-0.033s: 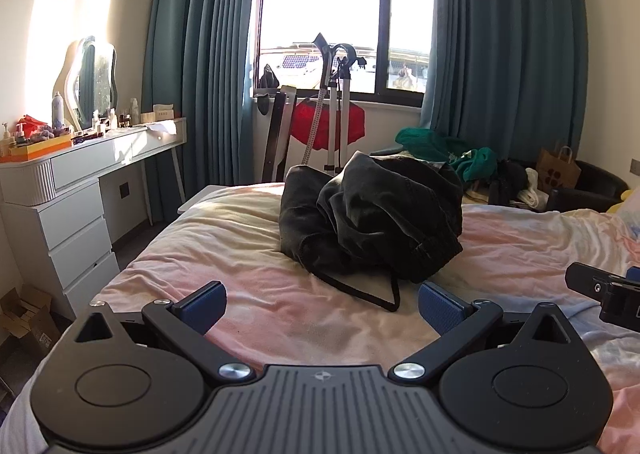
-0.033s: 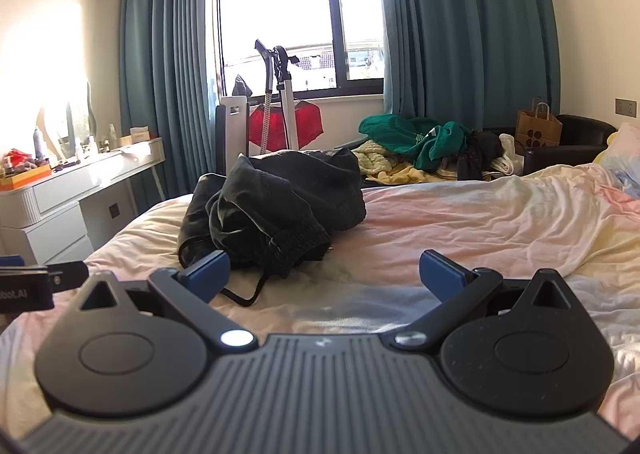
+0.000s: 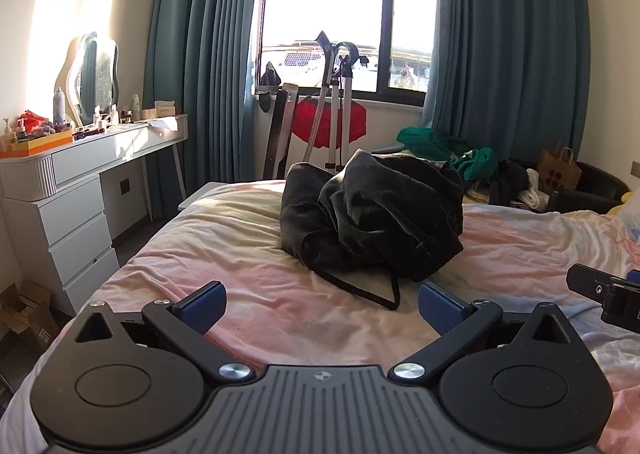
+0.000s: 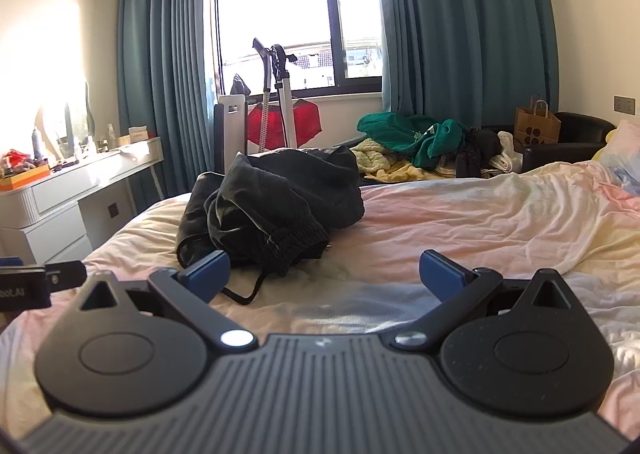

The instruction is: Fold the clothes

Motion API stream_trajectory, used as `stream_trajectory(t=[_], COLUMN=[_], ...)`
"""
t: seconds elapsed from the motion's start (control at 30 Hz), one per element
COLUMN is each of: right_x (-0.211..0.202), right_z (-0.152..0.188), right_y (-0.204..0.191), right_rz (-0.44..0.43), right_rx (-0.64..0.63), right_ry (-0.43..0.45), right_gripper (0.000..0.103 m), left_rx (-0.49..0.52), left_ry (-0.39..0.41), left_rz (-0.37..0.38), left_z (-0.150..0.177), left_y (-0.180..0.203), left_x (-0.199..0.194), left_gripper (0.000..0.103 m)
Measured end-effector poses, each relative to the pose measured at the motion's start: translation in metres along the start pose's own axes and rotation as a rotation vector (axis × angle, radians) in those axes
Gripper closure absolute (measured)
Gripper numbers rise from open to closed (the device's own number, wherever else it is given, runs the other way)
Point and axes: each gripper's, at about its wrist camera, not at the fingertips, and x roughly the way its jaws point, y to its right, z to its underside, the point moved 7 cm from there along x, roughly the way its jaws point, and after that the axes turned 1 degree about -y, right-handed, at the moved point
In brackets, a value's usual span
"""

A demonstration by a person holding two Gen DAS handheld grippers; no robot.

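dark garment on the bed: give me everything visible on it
The dark garment is a crumpled heap of black, slightly faded soft fabric, unfolded, lying on the pink and cream bed sheet. A ribbed elastic band shows at its near edge, and a thin black cord loops out onto the sheet. It sits ahead of both open grippers, left gripper and right gripper; neither touches it. What kind of garment it is cannot be told.

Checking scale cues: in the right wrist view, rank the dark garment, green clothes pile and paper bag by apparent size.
1. Dark garment, though it lies nearest the camera.
2. Green clothes pile.
3. Paper bag, farthest back.
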Motion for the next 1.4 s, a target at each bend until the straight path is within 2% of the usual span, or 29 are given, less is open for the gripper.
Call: stream_trajectory(t=[0.13,0.23,0.33,0.53,0.63,0.8,1.13,1.3,1.4], right_x=[-0.002,-0.004,-0.006,-0.009,-0.011,-0.007,-0.010,-0.015,-0.014], right_z=[0.000,0.000,0.000,0.000,0.000,0.003,0.005,0.002,0.003], right_y=[-0.001,-0.001,-0.001,-0.002,-0.002,0.000,0.008,0.013,0.021], right_rz=[-0.006,-0.011,-0.016,-0.025,-0.030,-0.024,-0.056,-0.029,-0.028], right_rx=[0.012,0.020,0.029,0.046,0.055,0.063,0.092,0.087,0.115], right_ry=[0.020,0.035,0.050,0.080,0.095,0.037,0.028,0.063,0.056], right_gripper=[0.000,0.000,0.000,0.000,0.000,0.000,0.000,0.000,0.001], left_rx=[0.034,-0.033,-0.035,-0.072,-0.073,-0.057,-0.057,-0.053,-0.054], left_ry=[0.037,0.065,0.061,0.076,0.082,0.071,0.108,0.055,0.019], left_rz=[-0.017,0.005,0.010,0.040,0.022,-0.007,0.006,0.037,0.052], left_z=[-0.002,-0.002,0.007,-0.001,0.002,0.006,-0.006,-0.002,0.000], left_y=[0.015,0.002,0.003,-0.001,-0.003,-0.004,-0.004,0.007,0.015], left_x=[-0.004,-0.017,-0.013,-0.016,-0.015,-0.009,-0.028,-0.033,-0.034], left_gripper=[0.000,0.000,0.000,0.000,0.000,0.000,0.000,0.000,0.000])
